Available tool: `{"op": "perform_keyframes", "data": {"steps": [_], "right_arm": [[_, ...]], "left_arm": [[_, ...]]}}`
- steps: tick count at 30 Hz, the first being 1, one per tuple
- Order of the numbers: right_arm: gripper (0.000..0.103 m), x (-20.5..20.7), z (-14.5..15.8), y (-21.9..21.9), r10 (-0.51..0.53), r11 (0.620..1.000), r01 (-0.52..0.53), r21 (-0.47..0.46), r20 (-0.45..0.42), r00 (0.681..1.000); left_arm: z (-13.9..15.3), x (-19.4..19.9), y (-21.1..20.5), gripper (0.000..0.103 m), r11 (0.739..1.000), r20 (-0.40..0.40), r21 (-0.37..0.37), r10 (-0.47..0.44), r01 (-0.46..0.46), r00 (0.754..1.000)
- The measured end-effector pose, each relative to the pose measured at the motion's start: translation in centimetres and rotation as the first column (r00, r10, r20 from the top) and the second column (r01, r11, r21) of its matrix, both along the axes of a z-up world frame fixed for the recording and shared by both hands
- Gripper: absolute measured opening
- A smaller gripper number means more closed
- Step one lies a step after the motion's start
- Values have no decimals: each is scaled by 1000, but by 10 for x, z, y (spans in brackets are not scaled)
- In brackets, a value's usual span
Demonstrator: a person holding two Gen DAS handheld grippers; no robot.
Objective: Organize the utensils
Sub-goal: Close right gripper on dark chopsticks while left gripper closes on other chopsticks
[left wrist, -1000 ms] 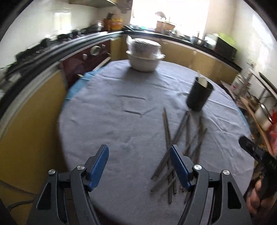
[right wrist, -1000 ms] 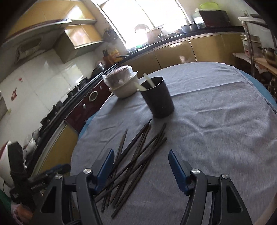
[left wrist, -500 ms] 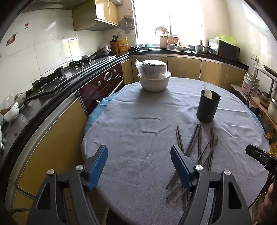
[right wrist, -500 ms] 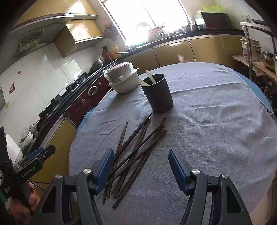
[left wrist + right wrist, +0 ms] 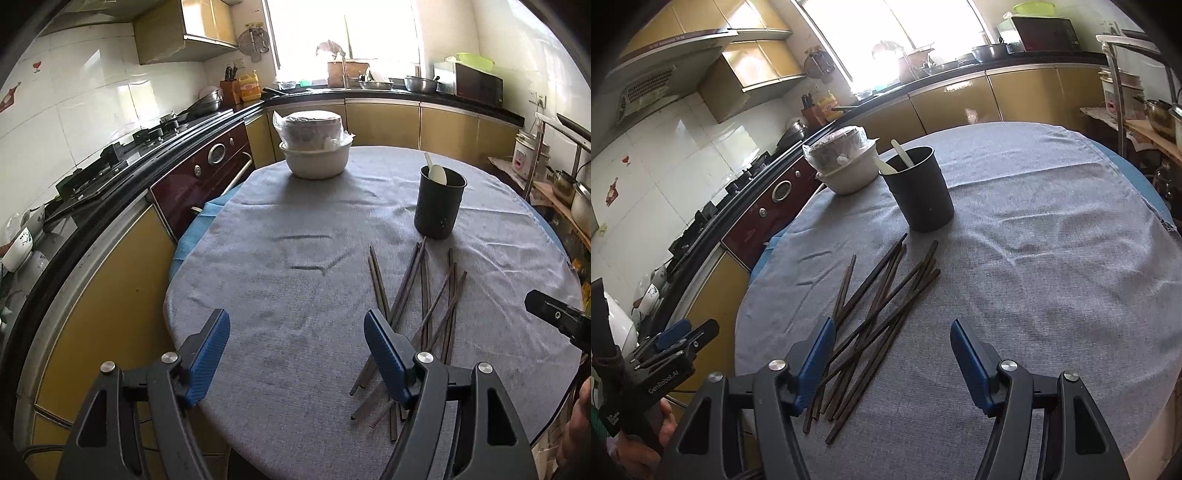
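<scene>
Several chopsticks (image 5: 882, 306) lie at my empty, wide-open right hand-held gripper's (image 5: 892, 356) eleven o'clock, pointing toward the cup (image 5: 918, 188) at twelve; left hand-held gripper (image 5: 295, 354) equally agape, farther.

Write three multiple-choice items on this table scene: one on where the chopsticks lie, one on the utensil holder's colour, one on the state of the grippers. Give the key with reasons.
1. Where do the chopsticks lie?
A. Inside the holder
B. Loose on the tablecloth, on the near side of the holder
C. In the white bowl

2. What colour is the utensil holder?
A. Black
B. White
C. Yellow

3. How do the left gripper and right gripper stand?
A. Both shut on chopsticks
B. One open, one shut
C. Both open and empty

Key: B, the sticks lie scattered on the grey tablecloth; A, the cup is black; C, each view shows the blue pads wide apart with nothing between.
</scene>
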State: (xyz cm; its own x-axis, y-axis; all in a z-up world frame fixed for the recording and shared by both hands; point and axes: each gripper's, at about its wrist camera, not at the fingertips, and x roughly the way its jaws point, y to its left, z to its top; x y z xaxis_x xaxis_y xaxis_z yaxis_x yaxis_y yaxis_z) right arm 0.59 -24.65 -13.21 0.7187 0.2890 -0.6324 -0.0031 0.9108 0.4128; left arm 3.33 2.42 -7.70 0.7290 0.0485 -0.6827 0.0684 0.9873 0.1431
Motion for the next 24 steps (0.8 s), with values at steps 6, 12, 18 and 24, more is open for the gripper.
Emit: {"op": "perform_keyframes", "data": {"steps": [6, 12, 18, 24], "right_arm": [[68, 4, -5, 2, -2, 1000, 2, 4, -15, 1000], [67, 9, -9, 7, 2, 1000, -2, 17, -37, 999], [51, 26, -21, 5, -5, 994, 19, 108, -126, 992], [40, 59, -35, -7, -73, 977, 122, 178, -258, 963]], "left_arm": [[-4, 4, 3, 76, 1000, -14, -1, 0, 0, 1000], [-10, 8, 8, 76, 1000, -28, -10, 3, -3, 1000], [-18, 15, 11, 76, 1000, -62, -27, -18, 16, 998], [-26, 36, 12, 76, 990, -127, -102, -108, 96, 986]]}}
